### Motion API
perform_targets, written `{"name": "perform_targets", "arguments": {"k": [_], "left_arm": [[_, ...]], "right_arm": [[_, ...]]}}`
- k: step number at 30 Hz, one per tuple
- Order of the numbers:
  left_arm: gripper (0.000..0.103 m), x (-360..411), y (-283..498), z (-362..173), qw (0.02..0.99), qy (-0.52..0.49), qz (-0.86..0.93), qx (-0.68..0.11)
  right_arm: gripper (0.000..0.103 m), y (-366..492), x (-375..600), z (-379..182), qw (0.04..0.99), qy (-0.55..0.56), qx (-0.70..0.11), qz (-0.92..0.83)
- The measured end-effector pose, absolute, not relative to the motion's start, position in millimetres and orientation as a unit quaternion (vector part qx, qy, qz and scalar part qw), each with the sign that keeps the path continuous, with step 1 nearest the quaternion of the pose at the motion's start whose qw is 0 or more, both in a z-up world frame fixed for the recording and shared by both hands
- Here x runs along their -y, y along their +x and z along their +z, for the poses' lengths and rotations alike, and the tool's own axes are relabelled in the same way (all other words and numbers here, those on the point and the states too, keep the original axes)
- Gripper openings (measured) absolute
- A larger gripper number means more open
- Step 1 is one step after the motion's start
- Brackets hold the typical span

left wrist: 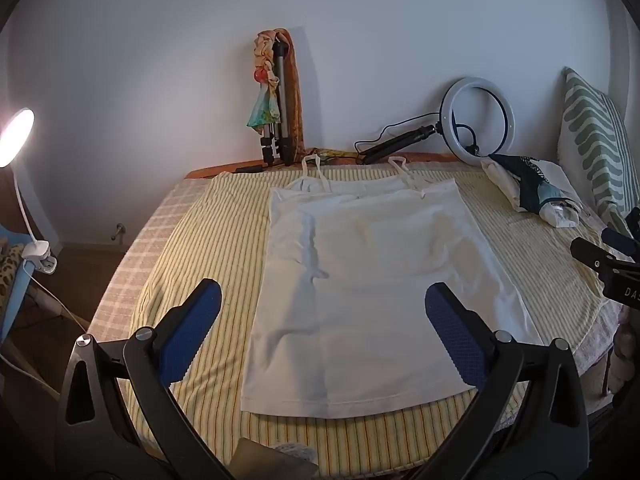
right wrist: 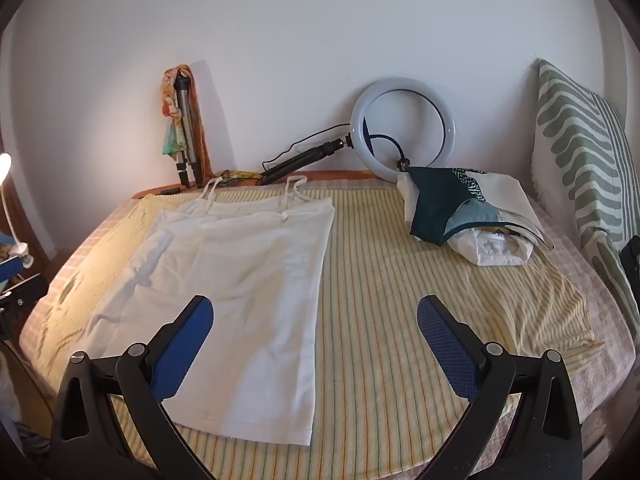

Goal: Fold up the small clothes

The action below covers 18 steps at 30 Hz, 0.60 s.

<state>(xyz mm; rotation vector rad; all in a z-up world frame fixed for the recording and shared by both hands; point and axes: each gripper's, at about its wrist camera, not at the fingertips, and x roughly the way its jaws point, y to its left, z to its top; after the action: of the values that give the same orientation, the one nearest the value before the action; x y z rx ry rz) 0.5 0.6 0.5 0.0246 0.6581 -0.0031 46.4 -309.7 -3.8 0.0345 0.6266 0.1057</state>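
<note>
Left wrist view showed the white camisole [left wrist: 372, 280] lying flat on the striped sheet [left wrist: 208, 240], straps toward the wall and hem nearest the camera, with the left gripper [left wrist: 322, 324] hovering above its lower half, blue pads wide apart and nothing between them. The right gripper [right wrist: 314, 342] hung likewise spread and empty over the garment's right edge and the bare sheet beside it. No fold had yet been made, so the step in hand looked to be the first grasp. It would go best if each gripper pinched only the camisole's fabric at a corner or side edge, not the sheet beneath, and both lifted evenly so the thin cloth did not bunch along the wrinkle on its left side. A small pile of other clothes [right wrist: 472, 220] lay well apart near a patterned pillow [right wrist: 580, 160]. A ring light [right wrist: 402, 128] and a folded tripod [right wrist: 188, 136] leaned against the pale wall, and a lamp [left wrist: 14, 136] glowed at far left.
</note>
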Motion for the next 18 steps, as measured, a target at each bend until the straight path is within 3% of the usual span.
{"name": "perform_targets", "arguments": {"k": [18], "left_arm": [[0.103,-2,0,11,0.949,0.004,-0.004,-0.314]], "right_arm": [[0.102,46,308,-6,0.947,0.026,-0.315,0.055]]}}
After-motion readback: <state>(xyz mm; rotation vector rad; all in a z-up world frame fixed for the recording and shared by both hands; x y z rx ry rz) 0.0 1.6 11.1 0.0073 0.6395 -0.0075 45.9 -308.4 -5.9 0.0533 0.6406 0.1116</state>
